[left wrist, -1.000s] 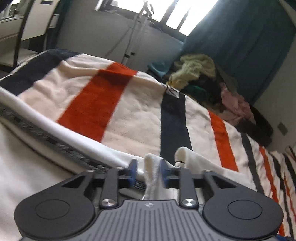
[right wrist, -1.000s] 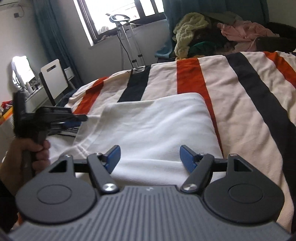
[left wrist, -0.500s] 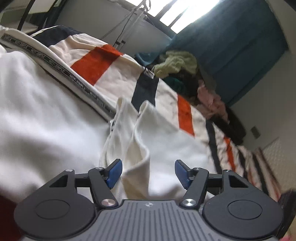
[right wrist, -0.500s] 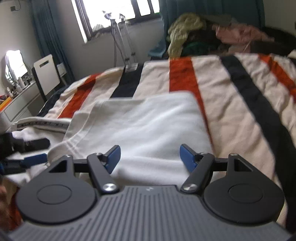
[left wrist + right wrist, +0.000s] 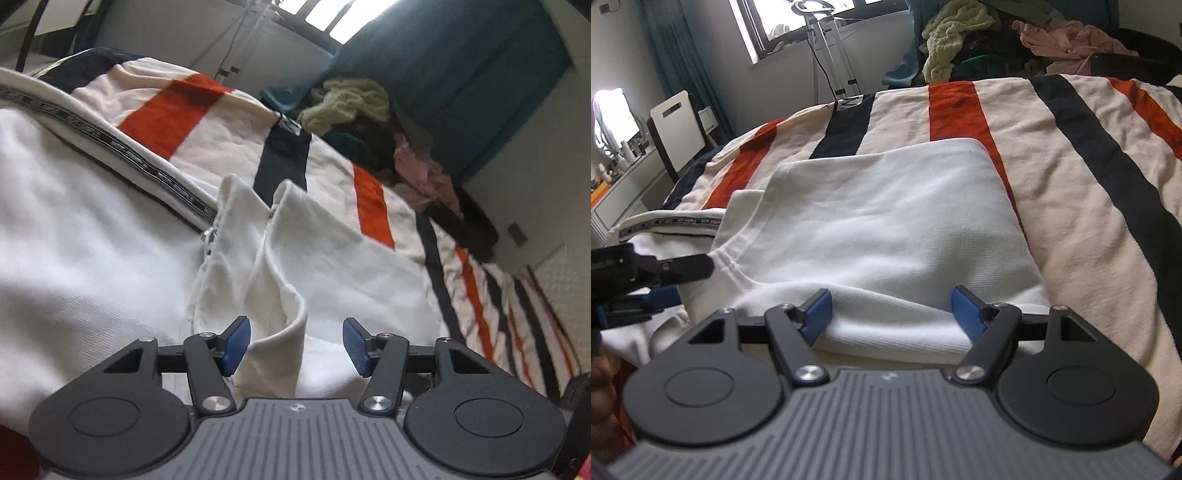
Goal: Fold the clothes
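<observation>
**Left gripper lets go of the collar and backs off; right stays spread over the fold**

A second ago the left gripper (image 5: 291, 345) was pinched on a white tuck of cloth; now its blue pads stand apart with nothing between them, and the cloth it held has dropped into a raised, curled fold just ahead of its fingers. The right gripper (image 5: 892, 314) has barely shifted and is likewise spread wide, holding nothing.

The white garment (image 5: 886, 221) lies straight ahead of the right gripper, doubled into a rough rectangle whose near edge sits just below the blue pads. To that gripper's left the collar end is still loose: a zip-neck flap (image 5: 255, 236) stands up in front of the left gripper, and a sleeve with a black lettered tape (image 5: 122, 155) runs off to its far left, outside the rectangle. All of it rests on a striped blanket (image 5: 1089, 206) of cream, orange and navy, with a heap of unfolded clothes (image 5: 960, 33) well beyond both grippers by the teal curtain.

I judge one fold has just been laid and released. The taped sleeve and raised collar are not tucked in, so the next move probably calls for a fresh pinch on that loose left side to bring it over the body.
</observation>
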